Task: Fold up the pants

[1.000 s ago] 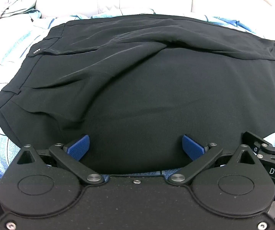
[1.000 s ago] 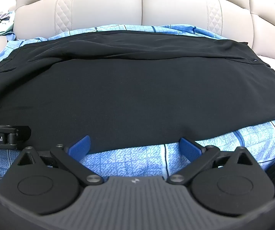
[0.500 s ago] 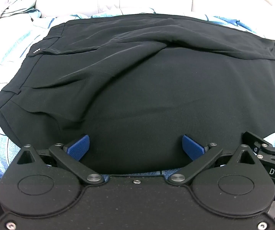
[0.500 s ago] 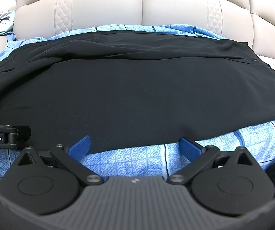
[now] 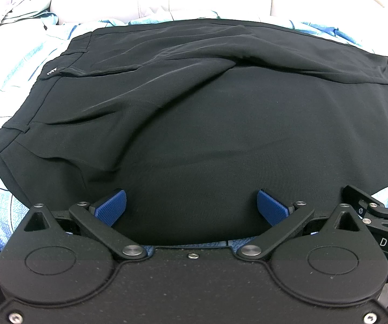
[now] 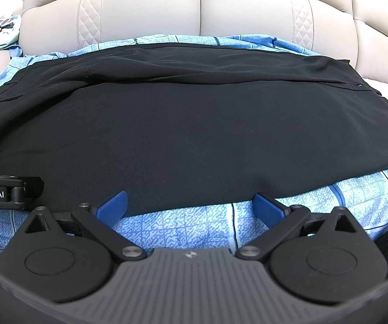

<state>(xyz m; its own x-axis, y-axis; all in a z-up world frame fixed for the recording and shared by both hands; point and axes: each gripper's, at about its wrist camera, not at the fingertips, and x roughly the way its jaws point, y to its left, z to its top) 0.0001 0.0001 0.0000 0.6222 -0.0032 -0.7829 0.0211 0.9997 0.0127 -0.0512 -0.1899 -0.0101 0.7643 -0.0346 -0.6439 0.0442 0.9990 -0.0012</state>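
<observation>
Black pants [image 5: 221,124] lie spread on a blue patterned sheet, waistband at the left, a raised fold running across the far part. They also fill the right wrist view [image 6: 188,124]. My left gripper [image 5: 191,206] is open, its blue pads over the near edge of the pants. My right gripper [image 6: 190,206] is open at the near hem, its pads [image 6: 113,207] straddling the edge of the cloth over the sheet. Each gripper's side shows in the other's view: the right gripper [image 5: 377,213] and the left gripper [image 6: 7,193].
The blue patterned sheet [image 6: 194,224] covers a beige quilted sofa; its backrest [image 6: 199,8] rises behind the pants. A heap of pale clothes [image 5: 7,5] lies at the far left.
</observation>
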